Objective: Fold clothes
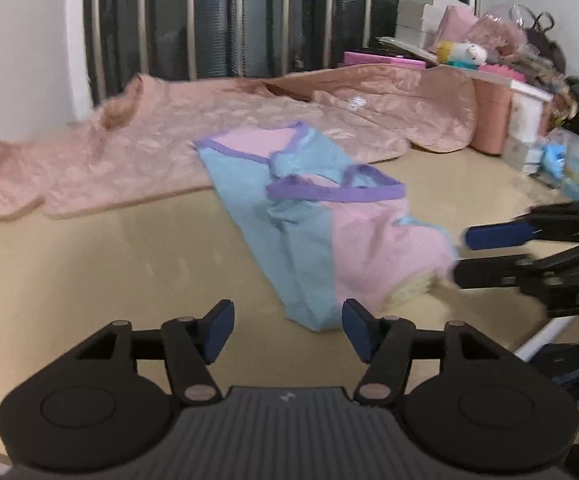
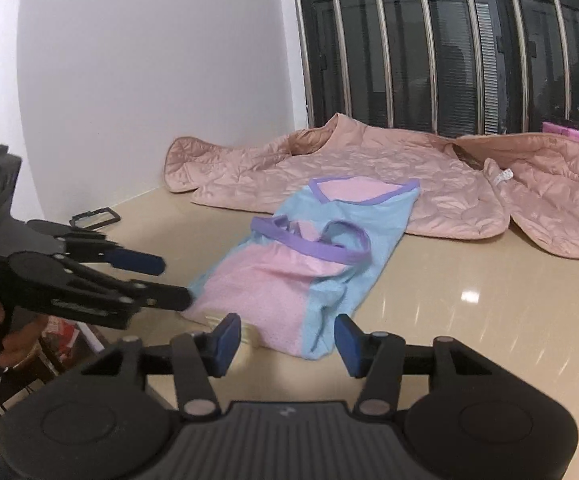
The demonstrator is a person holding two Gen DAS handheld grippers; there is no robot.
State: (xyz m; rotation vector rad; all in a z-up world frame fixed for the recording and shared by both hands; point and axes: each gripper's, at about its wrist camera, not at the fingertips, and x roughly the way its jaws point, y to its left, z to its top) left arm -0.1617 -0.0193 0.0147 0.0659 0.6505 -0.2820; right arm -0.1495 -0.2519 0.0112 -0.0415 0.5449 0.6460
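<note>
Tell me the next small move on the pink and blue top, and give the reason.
Probably ease both open grippers forward onto the near hem. The pink and blue top lies half folded on the table, its hem just ahead of the right gripper and the left gripper. Neither holds cloth, so a grip on the hem seems to come first.

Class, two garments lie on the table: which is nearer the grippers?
The blue-and-pink top with purple trim; the quilted pink jacket lies behind it, by the window bars.

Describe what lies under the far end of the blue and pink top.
The top's far end overlaps the quilted pink jacket; its near part lies on the beige table. Whatever the cloth covers beyond that is hidden.
</note>
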